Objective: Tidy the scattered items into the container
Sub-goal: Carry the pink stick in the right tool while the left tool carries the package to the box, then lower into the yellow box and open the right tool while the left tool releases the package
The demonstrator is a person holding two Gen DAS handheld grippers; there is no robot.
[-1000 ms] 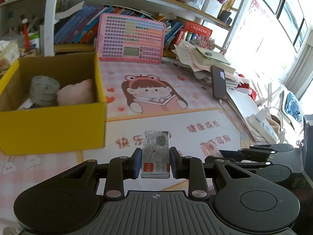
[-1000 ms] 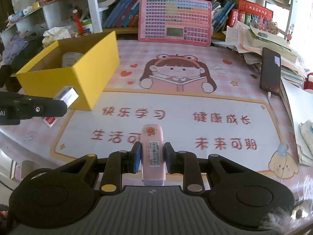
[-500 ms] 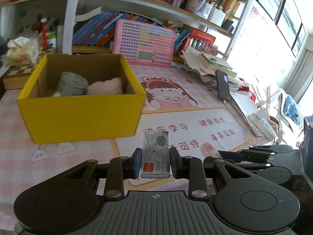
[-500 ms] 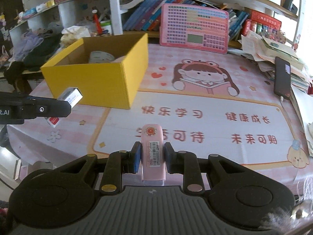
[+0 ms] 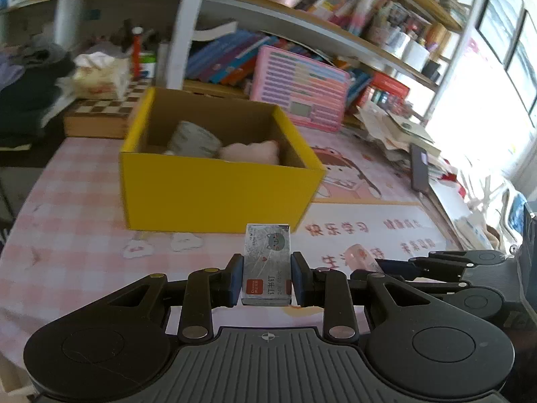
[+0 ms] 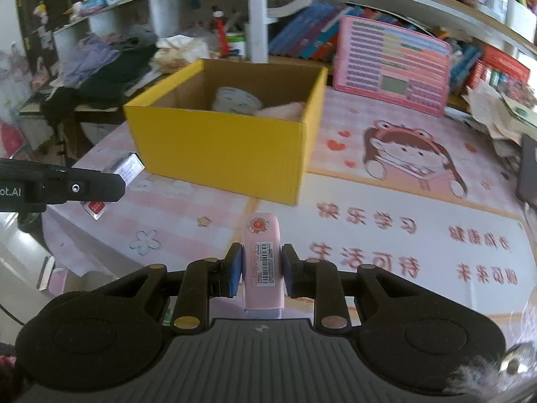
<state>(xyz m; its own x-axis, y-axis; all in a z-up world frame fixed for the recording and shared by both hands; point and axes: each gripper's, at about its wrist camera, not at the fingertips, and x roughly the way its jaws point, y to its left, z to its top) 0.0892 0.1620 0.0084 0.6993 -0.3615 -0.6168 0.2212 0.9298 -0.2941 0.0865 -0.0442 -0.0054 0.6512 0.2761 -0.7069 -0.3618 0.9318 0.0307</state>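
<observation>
My left gripper (image 5: 266,280) is shut on a small grey staple box (image 5: 267,262) and holds it above the table, just in front of the yellow cardboard box (image 5: 214,194). My right gripper (image 6: 261,268) is shut on a pink stapler (image 6: 262,262), held above the mat to the right of the left one. The yellow box (image 6: 228,147) holds a grey tape roll (image 5: 194,141) and a pink soft item (image 5: 251,151). The left gripper with the staple box (image 6: 126,168) shows at the left of the right wrist view.
A pink learning tablet (image 5: 298,89) leans against the bookshelf behind the box. A phone (image 5: 419,168) and paper piles lie at the right. A chessboard (image 5: 100,110) and tissues sit behind the box at the left. A cartoon mat (image 6: 402,208) covers the table.
Both grippers have pulled back and swung left with their loads still held. The yellow box now sits centred ahead in both views.
</observation>
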